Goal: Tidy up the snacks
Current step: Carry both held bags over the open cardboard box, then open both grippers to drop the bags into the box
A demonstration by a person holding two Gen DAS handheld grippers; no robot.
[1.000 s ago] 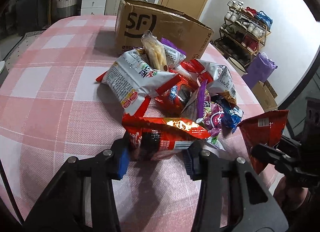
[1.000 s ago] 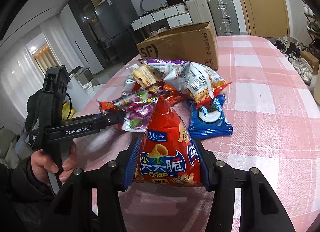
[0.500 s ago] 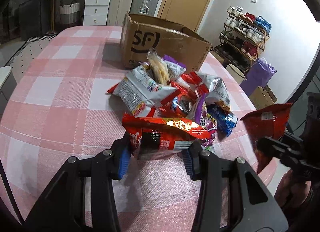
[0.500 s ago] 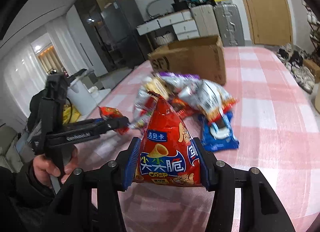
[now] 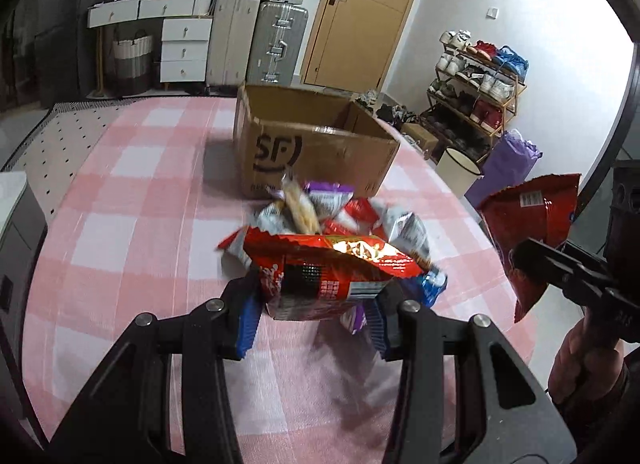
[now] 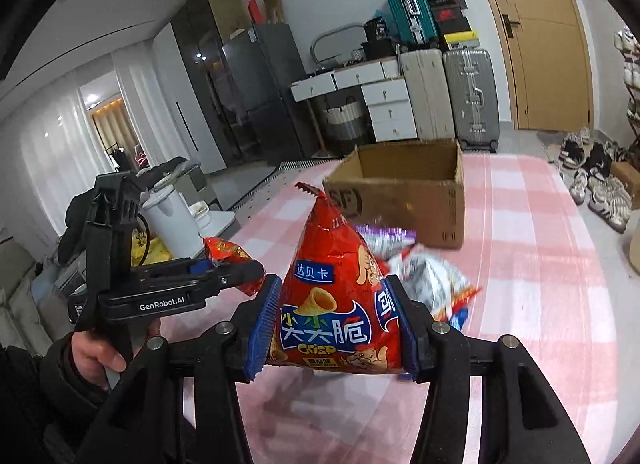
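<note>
My left gripper (image 5: pixel 314 318) is shut on a flat red snack bag (image 5: pixel 328 270), held in the air above the table. My right gripper (image 6: pixel 334 330) is shut on a red cone-crisp bag (image 6: pixel 336 296) with its pointed top up; this bag (image 5: pixel 528 224) also shows at the right of the left wrist view. Beyond both lies a pile of snack packets (image 5: pixel 360 220) on the pink checked tablecloth (image 5: pixel 132 192). Behind the pile stands an open cardboard box (image 5: pixel 316 144), also seen as the cardboard box (image 6: pixel 408 188) in the right wrist view. The left gripper (image 6: pixel 236 270) appears there, held by a hand.
The table's right edge drops off near a white bin (image 5: pixel 460 168) and a purple bag (image 5: pixel 508 168). A shoe rack (image 5: pixel 476 88) stands against the far wall. Suitcases (image 5: pixel 256 36) and white drawers (image 5: pixel 184 48) stand behind the table.
Both grippers have risen with their bags; the pile and box now look lower and farther, and the inside of the box has come into view.
</note>
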